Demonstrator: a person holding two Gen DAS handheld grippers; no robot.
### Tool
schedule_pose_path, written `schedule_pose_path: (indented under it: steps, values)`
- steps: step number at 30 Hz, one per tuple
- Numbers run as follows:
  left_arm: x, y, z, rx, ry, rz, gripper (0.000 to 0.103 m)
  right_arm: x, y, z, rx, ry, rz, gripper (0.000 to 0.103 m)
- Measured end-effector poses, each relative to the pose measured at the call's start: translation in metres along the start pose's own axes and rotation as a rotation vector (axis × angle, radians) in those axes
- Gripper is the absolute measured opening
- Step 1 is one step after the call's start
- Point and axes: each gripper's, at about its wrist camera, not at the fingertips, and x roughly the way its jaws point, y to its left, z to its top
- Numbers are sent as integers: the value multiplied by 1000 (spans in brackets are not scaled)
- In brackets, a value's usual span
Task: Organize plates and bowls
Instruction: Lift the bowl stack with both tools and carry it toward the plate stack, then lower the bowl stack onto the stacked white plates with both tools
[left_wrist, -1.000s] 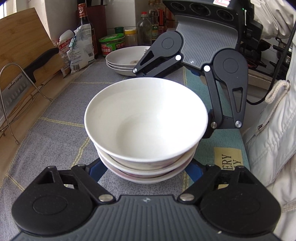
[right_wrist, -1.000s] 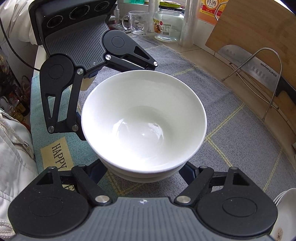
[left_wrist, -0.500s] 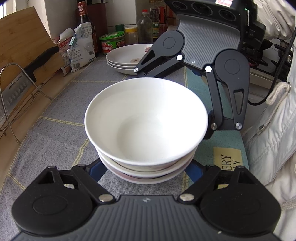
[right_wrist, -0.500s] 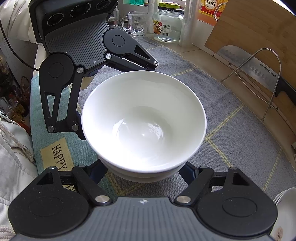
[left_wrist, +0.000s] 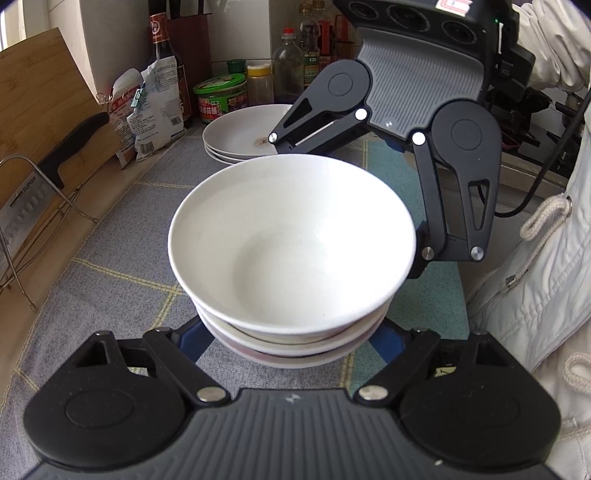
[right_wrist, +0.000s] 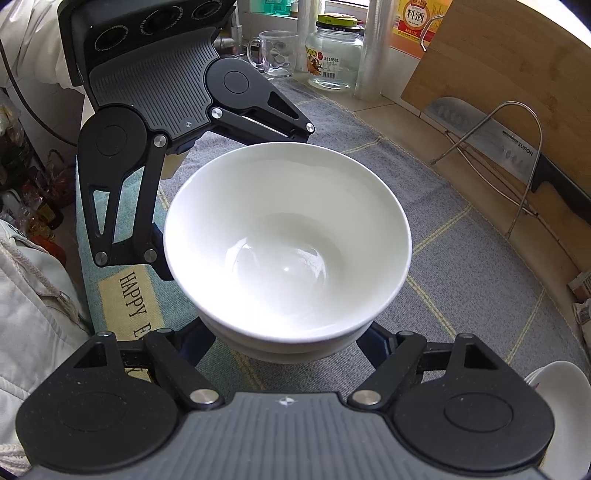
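Note:
A stack of white bowls fills the middle of both views; it also shows in the right wrist view. Both grippers face each other across the stack, each with its jaws spread wide around the stack's lower part. My left gripper is open, its fingertips hidden under the bowls. My right gripper is open too, fingertips hidden. The stack looks a little above the grey mat. A stack of white plates sits further back on the mat.
A cleaver rests in a wire rack against a wooden board. Bottles and jars line the back wall. A glass jar and mug stand at the other end. White plate edge at lower right.
The bowl stack and both grippers have moved together a little toward the plates; the mat and the plates have shifted in view. The jaws stay the same.

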Motion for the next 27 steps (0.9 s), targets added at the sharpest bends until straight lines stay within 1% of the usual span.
schedule_pose_path:
  steps: [6, 20, 27]
  values:
    - [14, -7, 31, 7, -9, 3, 88, -21, -17, -12, -5, 0, -8, 86]
    - [66, -23, 114, 56, -40, 16, 88, -80, -68, -67, -12, -14, -64, 86]
    - [94, -21, 144, 74, -44, 25, 88, -99, -97, -92, -17, -21, -93, 86]
